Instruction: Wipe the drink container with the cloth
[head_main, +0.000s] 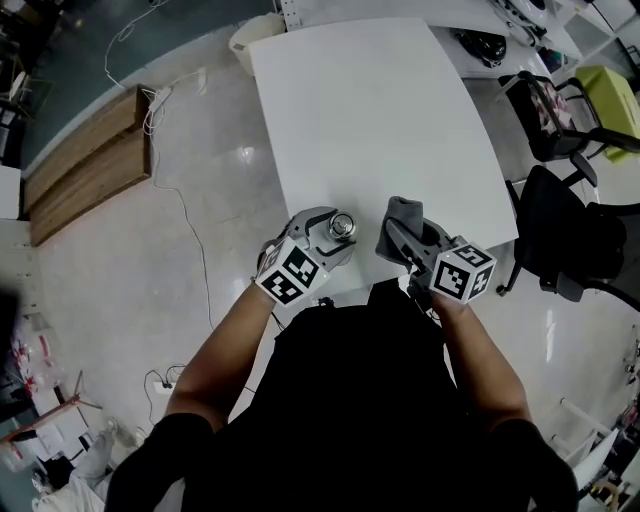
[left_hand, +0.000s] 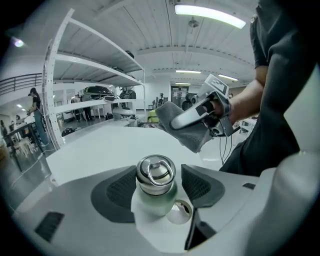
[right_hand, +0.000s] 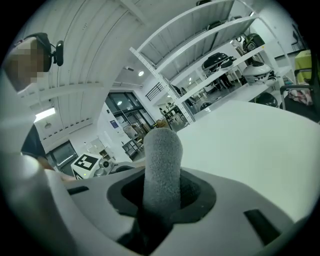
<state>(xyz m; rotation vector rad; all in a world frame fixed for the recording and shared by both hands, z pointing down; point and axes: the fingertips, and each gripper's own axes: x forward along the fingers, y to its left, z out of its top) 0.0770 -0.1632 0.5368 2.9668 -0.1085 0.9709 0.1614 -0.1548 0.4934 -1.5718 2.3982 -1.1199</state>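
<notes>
A pale green drink bottle (left_hand: 155, 192) with a steel ring cap (head_main: 342, 226) stands upright between the jaws of my left gripper (head_main: 330, 235), which is shut on it near the table's front edge. My right gripper (head_main: 408, 238) is shut on a folded grey cloth (right_hand: 161, 167), also seen as the grey cloth (head_main: 402, 216) held a short way right of the bottle. In the left gripper view the right gripper (left_hand: 187, 117) hovers beyond the bottle with the cloth (left_hand: 189, 134) hanging from it. Cloth and bottle are apart.
The white table (head_main: 370, 110) stretches ahead of both grippers. Black office chairs (head_main: 565, 235) stand at its right side. A white bin (head_main: 255, 35) sits at the far left corner, and wooden boards (head_main: 85, 170) lie on the floor at left. White shelving (left_hand: 85, 85) rises beyond the table.
</notes>
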